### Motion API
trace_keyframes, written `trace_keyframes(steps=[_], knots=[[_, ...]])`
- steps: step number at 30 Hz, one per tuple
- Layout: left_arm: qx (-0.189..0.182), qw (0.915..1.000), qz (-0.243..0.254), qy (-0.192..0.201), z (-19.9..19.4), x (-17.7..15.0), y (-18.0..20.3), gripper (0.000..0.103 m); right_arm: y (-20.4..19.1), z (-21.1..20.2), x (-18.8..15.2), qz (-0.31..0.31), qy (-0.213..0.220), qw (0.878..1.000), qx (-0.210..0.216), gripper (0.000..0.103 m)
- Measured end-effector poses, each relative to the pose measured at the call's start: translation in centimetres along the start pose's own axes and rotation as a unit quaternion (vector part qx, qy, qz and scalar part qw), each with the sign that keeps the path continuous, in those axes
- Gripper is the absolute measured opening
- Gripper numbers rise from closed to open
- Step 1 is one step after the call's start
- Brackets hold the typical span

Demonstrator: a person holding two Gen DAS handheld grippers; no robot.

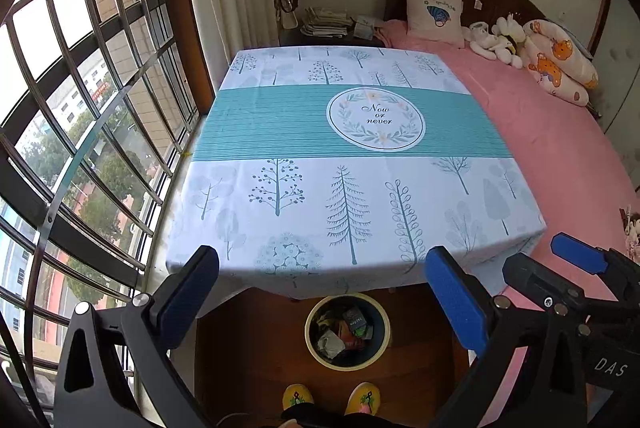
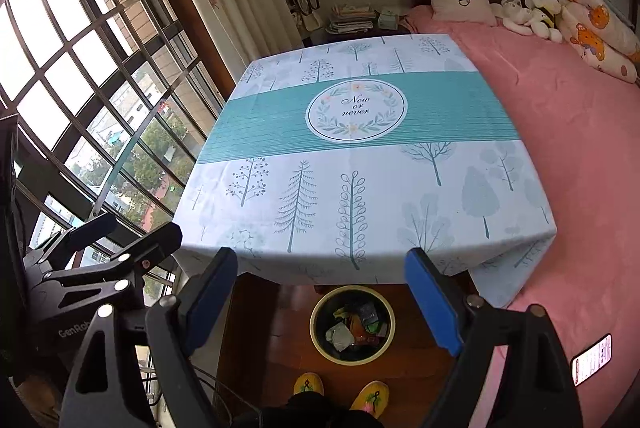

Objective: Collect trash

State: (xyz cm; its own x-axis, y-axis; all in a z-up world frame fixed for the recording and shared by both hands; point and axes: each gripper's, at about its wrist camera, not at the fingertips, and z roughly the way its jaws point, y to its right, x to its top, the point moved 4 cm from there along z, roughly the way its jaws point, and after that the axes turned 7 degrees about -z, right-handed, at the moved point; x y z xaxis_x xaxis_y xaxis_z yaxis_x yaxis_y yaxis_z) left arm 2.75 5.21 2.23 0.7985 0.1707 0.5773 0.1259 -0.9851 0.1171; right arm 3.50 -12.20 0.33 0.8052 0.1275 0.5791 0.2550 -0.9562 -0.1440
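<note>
A round bin with a pale yellow rim stands on the wooden floor under the table's near edge and holds crumpled wrappers and paper. It also shows in the right wrist view, with the trash inside. My left gripper is open and empty, held above the bin in front of the table. My right gripper is open and empty beside it. The right gripper shows at the right of the left wrist view. The left gripper shows at the left of the right wrist view.
A table under a tree-print cloth with a teal band fills the middle. A pink bed with pillows and soft toys lies to the right. A barred window runs along the left. Yellow slippers stand before the bin.
</note>
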Motion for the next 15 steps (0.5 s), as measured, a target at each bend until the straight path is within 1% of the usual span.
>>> trace_keyframes(steps=[15], knots=[[0.002,0.9999,-0.004,0.014,-1.1,-0.3,0.8,0.102,0.7,-1.5,0.5,0.002,0.022,1.000,-0.012,0.086]])
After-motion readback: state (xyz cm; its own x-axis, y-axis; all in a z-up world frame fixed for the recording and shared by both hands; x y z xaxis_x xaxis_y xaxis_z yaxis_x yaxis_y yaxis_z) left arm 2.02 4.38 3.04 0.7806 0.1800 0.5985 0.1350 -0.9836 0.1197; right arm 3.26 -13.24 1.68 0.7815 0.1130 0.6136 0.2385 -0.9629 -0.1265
